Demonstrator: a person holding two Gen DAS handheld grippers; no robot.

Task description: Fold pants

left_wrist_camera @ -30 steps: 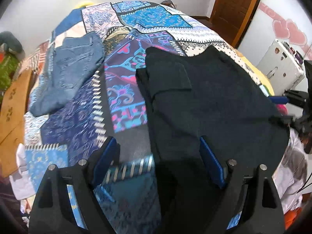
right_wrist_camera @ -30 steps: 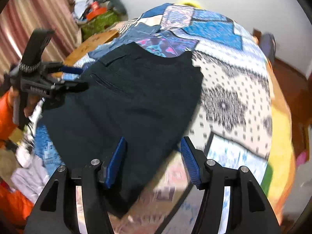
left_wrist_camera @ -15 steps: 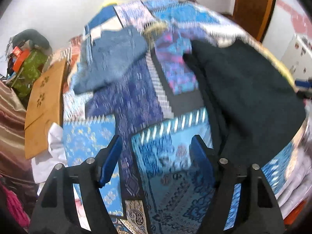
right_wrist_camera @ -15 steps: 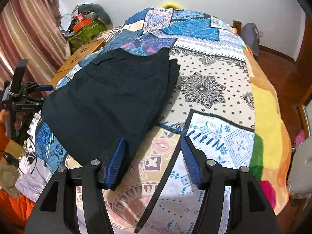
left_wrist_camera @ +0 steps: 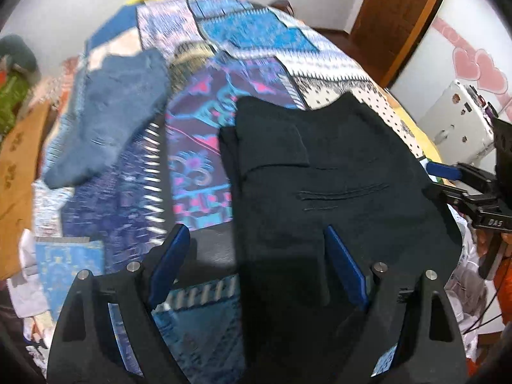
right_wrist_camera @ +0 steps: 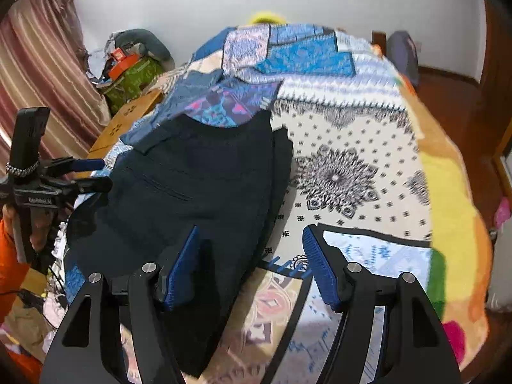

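A bed fills both views, spread with a patchwork bedspread (right_wrist_camera: 345,147) of blue, purple and white printed panels, its far side edged in yellow and orange. The black pants (left_wrist_camera: 336,192) lie folded flat on the near part of the bed, a welt pocket showing on top; a pair of blue jeans (left_wrist_camera: 108,121) lies well apart from them, further up the spread. The left gripper (left_wrist_camera: 254,262) hangs above the pants' near edge, its jaws opening with nothing pinched between the blue pads. The right gripper (right_wrist_camera: 251,264) hovers over the opposite edge of the pants, jaws also opening, its pads clear of the cloth. Around the bed stand white walls, a wooden door (left_wrist_camera: 400,16), a striped curtain (right_wrist_camera: 41,73), a flat cardboard box (right_wrist_camera: 128,121) and a green bag (right_wrist_camera: 134,76) with clutter on top of it.
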